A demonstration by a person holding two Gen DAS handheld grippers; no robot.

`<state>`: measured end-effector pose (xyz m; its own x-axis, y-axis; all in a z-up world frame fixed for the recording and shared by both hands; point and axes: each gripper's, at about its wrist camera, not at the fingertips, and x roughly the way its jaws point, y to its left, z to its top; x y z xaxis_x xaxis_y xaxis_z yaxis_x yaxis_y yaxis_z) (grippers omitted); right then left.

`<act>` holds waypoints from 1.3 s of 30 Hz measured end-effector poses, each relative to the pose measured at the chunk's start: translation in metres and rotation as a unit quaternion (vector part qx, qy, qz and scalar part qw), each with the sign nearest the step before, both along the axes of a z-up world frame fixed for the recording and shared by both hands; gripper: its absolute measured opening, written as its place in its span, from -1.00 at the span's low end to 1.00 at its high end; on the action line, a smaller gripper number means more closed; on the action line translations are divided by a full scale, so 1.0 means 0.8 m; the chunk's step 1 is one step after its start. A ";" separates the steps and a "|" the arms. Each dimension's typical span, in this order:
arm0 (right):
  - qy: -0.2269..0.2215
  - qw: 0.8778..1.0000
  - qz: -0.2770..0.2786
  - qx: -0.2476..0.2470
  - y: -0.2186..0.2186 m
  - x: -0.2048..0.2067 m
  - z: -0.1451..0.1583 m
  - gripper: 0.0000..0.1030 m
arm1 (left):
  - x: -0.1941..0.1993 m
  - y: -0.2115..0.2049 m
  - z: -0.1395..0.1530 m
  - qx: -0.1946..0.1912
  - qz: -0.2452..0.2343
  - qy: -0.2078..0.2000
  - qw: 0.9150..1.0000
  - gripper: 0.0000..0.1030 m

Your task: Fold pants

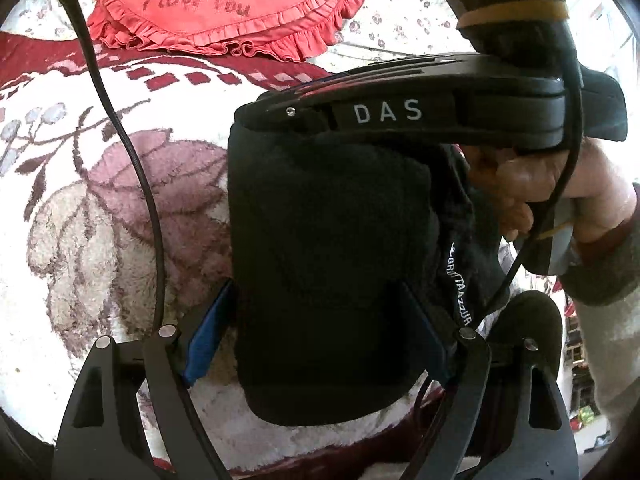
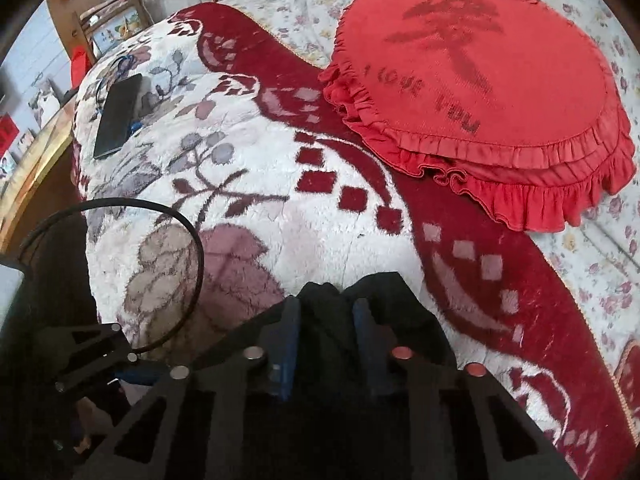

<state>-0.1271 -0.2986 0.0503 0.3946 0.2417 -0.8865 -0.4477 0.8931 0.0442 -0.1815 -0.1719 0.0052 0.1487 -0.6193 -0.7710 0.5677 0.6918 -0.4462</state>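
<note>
Pants (image 1: 320,264) folded, far end hidden behind right tool (image 1: 400,112).

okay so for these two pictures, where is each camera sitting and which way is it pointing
Left wrist: sits on the left gripper, looking forward and down at the black pants between its blue pads; the right gripper and the person's hand show.
Right wrist: sits on the right gripper, looking down over the pants and across the blanket to a phone.
Shared: pants, blanket, red cushion.

floral blanket (image 2: 280,208) covers bed; red cushion (image 2: 480,92).
</note>
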 end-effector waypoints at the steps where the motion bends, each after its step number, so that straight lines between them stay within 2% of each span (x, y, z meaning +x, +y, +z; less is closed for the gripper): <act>1: -0.002 1.000 -0.002 0.000 0.000 0.001 0.002 -0.72 | 0.001 0.000 0.000 0.000 0.000 0.000 1.000 0.61; 5: -0.006 0.999 -0.039 0.021 -0.016 0.015 0.005 -0.84 | 0.000 -0.003 0.000 0.005 0.000 0.000 1.000 0.61; 8: -0.004 0.998 -0.055 0.015 -0.013 0.016 -0.013 -0.84 | -0.001 -0.005 0.003 0.011 0.003 -0.001 1.000 0.61; 12: -0.003 0.994 -0.089 0.060 -0.029 0.017 -0.005 -0.84 | 0.001 -0.010 0.006 0.023 0.004 -0.002 1.000 0.61; 17: -0.059 0.986 -0.134 0.077 -0.056 -0.020 0.041 -0.75 | -0.003 -0.015 0.018 0.041 0.009 -0.023 0.999 0.61; 21: -0.072 0.978 -0.167 0.102 -0.088 -0.076 0.055 -0.67 | 0.002 -0.011 0.027 0.045 0.020 -0.035 0.998 0.61; 25: -0.066 0.974 -0.182 0.114 -0.104 -0.136 0.044 -0.64 | 0.011 -0.010 0.033 0.049 0.030 -0.040 0.998 0.61; 28: -0.059 0.968 -0.197 0.142 -0.115 -0.173 0.030 -0.59 | 0.011 -0.011 0.033 0.053 0.032 -0.045 0.997 0.61; 33: -0.042 0.952 -0.240 0.185 -0.142 -0.170 -0.011 -0.55 | 0.018 -0.024 0.024 0.056 0.025 -0.046 0.997 0.61; 36: -0.045 0.941 -0.255 0.216 -0.152 -0.172 -0.007 -0.55 | 0.025 -0.026 0.025 0.056 0.021 -0.032 0.998 0.61; 37: -0.059 0.940 -0.256 0.219 -0.155 -0.180 0.002 -0.50 | 0.026 -0.023 0.029 0.050 0.025 -0.027 0.998 0.61; 39: -0.076 0.939 -0.265 0.205 -0.163 -0.194 0.013 -0.16 | 0.030 -0.013 0.040 0.031 0.034 -0.033 0.998 0.61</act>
<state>-0.2821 -0.4290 0.0603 0.6708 0.2850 -0.6847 0.0252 0.9139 0.4051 -0.1579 -0.1821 0.0374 0.2417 -0.5572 -0.7944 0.5449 0.7554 -0.3640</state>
